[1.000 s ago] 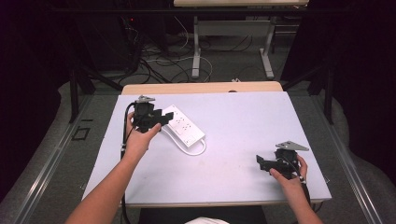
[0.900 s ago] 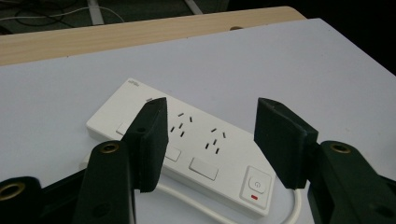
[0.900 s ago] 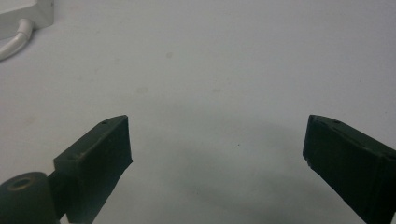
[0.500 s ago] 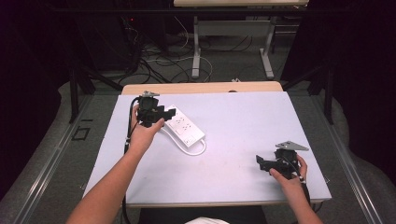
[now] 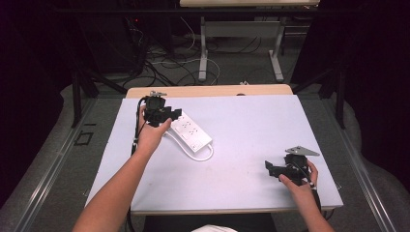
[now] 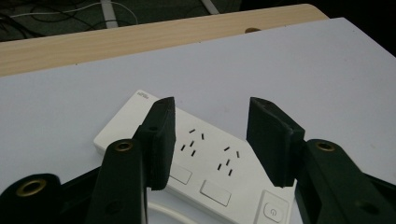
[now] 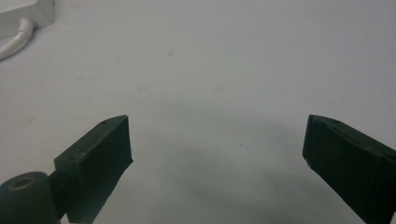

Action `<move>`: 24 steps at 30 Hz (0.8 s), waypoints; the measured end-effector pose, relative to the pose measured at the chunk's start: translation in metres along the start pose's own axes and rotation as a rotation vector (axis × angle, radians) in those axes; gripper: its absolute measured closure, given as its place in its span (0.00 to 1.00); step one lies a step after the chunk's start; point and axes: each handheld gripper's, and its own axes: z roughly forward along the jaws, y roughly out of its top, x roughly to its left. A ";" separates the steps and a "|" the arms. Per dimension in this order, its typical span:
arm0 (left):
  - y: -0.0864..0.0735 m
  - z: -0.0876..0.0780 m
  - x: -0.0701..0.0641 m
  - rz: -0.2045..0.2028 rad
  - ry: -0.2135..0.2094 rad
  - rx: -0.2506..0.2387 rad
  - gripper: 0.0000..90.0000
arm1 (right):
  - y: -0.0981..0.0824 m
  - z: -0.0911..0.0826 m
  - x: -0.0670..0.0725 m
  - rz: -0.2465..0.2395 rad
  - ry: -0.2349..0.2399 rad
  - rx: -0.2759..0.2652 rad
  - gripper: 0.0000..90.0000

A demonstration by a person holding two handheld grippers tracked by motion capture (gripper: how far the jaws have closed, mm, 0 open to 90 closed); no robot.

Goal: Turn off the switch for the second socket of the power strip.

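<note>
On the white table (image 5: 241, 125), the left claw (image 6: 208, 135), closing but apart, hovers over the power strip (image 6: 205, 163); the right claw (image 7: 215, 154) gapes.

High view overlooks the table (image 5: 251, 145); gripper views look close along it.

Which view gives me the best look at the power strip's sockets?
The left gripper view: the power strip lies close, with socket slots, switches and power button distinct. The high view shows the whole strip with its looped cable, small, one end under the left hand-held gripper. The right gripper view catches a corner.
</note>
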 end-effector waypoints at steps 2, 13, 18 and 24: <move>0.001 0.002 0.001 -0.003 0.009 0.003 0.61 | 0.000 0.000 0.000 0.001 0.000 0.001 0.08; 0.006 0.016 0.009 -0.026 0.046 0.005 0.70 | -0.001 0.001 0.000 0.005 0.003 0.004 0.08; 0.006 0.020 0.011 -0.024 0.054 0.020 0.72 | -0.001 0.001 -0.001 0.002 0.004 0.003 0.08; 0.005 0.027 0.013 -0.029 0.059 0.045 0.77 | -0.001 0.002 -0.001 0.001 0.006 0.005 0.08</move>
